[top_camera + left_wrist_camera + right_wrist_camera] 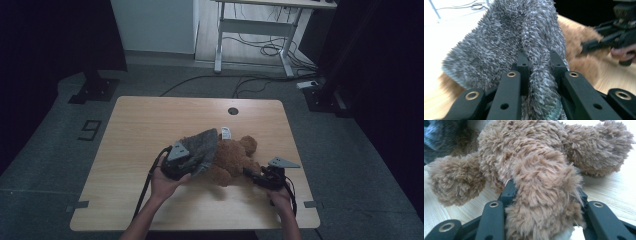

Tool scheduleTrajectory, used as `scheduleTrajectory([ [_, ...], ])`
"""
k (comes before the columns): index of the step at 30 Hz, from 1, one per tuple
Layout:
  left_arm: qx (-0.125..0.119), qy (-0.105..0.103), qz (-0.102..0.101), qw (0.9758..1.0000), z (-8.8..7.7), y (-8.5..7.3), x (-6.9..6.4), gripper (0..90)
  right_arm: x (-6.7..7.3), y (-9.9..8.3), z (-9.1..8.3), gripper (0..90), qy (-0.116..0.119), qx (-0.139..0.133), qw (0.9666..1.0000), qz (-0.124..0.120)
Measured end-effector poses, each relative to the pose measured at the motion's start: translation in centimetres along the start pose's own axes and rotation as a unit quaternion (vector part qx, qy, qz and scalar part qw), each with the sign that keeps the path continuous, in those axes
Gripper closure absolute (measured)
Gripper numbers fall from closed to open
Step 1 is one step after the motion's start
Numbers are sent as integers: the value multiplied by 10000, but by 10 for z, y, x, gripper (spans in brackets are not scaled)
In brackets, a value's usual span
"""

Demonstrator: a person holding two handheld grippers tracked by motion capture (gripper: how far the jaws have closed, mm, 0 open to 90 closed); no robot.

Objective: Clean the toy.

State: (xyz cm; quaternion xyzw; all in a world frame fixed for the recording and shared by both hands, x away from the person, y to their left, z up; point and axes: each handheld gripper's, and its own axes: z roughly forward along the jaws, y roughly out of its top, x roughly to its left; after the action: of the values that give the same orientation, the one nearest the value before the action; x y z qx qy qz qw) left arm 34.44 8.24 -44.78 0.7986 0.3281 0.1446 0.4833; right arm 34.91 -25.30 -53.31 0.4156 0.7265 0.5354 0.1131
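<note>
A pale wooden counter [150,125] stands on grey floor [350,150], a white desk frame [255,30] and loose cables [270,49] behind.

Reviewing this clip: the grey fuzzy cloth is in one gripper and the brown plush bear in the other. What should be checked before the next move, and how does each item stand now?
1. Left gripper shut on the grey cloth: ok, a fold is pinched between its jaws.
2. Right gripper shut on a limb of the plush bear: ok, the fur fills the gap between its jaws.
3. Cloth over the bear: ok, in the high view the cloth drapes over the bear's left part.
4. Bear resting on the table: ok.
5. White tag free of the cloth: cannot tell.
</note>
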Motion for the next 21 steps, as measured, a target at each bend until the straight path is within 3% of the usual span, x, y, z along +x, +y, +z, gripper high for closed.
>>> scheduleTrajectory([
  [1,109,-35,31,9999,14,3,-8,754,0,0,0,536,1,9,10000,-9],
  [4,250,-192,79,9995,34,0,-21,754,0,0,0,535,4,11,10000,-20],
  [7,425,-144,214,9988,45,-10,-28,754,0,0,-1,536,-5,22,10000,-43],
  [13,427,-138,3,9990,37,-27,-18,754,-1,0,-1,535,29,45,10000,-31],
  [16,455,-118,-154,9988,23,-42,-5,755,-1,0,-1,534,36,65,10000,-33],
  [21,545,-33,-243,9982,13,-56,5,758,-1,0,-1,533,58,59,10000,-9],
])
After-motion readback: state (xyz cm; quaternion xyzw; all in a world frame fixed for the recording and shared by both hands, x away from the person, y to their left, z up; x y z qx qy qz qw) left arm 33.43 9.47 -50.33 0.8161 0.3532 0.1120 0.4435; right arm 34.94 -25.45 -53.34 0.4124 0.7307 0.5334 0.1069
